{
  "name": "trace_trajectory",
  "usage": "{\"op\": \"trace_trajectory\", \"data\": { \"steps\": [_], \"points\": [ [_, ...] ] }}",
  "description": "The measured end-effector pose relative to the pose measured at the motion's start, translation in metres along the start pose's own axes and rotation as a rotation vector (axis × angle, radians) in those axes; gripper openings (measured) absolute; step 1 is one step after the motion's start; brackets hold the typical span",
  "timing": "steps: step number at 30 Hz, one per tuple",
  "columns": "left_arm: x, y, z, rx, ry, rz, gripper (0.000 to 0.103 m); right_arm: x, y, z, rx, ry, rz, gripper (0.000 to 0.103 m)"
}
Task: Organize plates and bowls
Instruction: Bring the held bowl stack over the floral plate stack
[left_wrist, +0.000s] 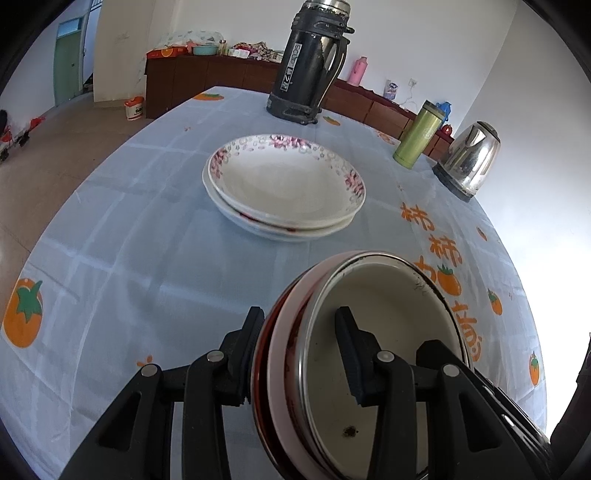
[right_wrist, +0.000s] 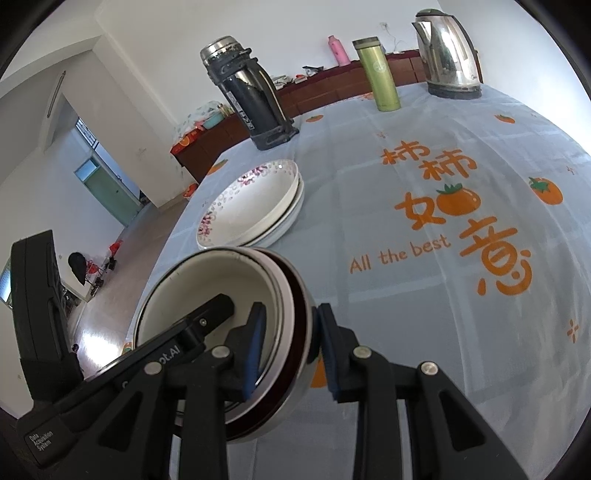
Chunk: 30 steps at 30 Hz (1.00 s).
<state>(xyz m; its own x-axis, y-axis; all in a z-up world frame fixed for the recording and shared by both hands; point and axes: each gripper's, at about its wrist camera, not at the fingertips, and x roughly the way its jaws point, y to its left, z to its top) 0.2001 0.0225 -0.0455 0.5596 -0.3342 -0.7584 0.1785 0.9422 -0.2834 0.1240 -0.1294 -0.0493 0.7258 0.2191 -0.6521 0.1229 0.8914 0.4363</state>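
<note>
Steel rim and cream enamel sit between my fingers on both sides. My left gripper (left_wrist: 299, 354) pinches one wall of the nested bowls (left_wrist: 369, 354), one pad outside against the pink band, one inside; my right gripper (right_wrist: 291, 354) is clamped over the opposite wall of the same stack, tilted on edge above the tablecloth (right_wrist: 406, 295). Whether the bowls touch the cloth, I cannot tell. Two bowls at least are nested here, so I judge the risk is the inner one sliding loose — I want even pressure from both sides and the rims brought level before I travel. Beyond lie the flowered plates (left_wrist: 284, 184), already stacked near the table's middle, well apart from the black thermos (left_wrist: 310, 62), green flask (left_wrist: 415, 134) and kettle (left_wrist: 469, 158). I'd set the bowls down beside the plates — low, slow, flat.
</note>
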Motion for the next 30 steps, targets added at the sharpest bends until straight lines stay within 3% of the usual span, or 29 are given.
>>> {"op": "trace_trajectory", "data": {
  "steps": [18, 30],
  "points": [
    [-0.002, 0.002, 0.071, 0.003, -0.101, -0.015, 0.043, 0.017, 0.028, 0.066, -0.05, -0.076, 0.03, 0.029],
    [0.018, 0.008, 0.116, -0.013, -0.136, -0.032, 0.043, 0.044, 0.043, 0.111, -0.082, -0.12, 0.034, 0.029]
  ]
}}
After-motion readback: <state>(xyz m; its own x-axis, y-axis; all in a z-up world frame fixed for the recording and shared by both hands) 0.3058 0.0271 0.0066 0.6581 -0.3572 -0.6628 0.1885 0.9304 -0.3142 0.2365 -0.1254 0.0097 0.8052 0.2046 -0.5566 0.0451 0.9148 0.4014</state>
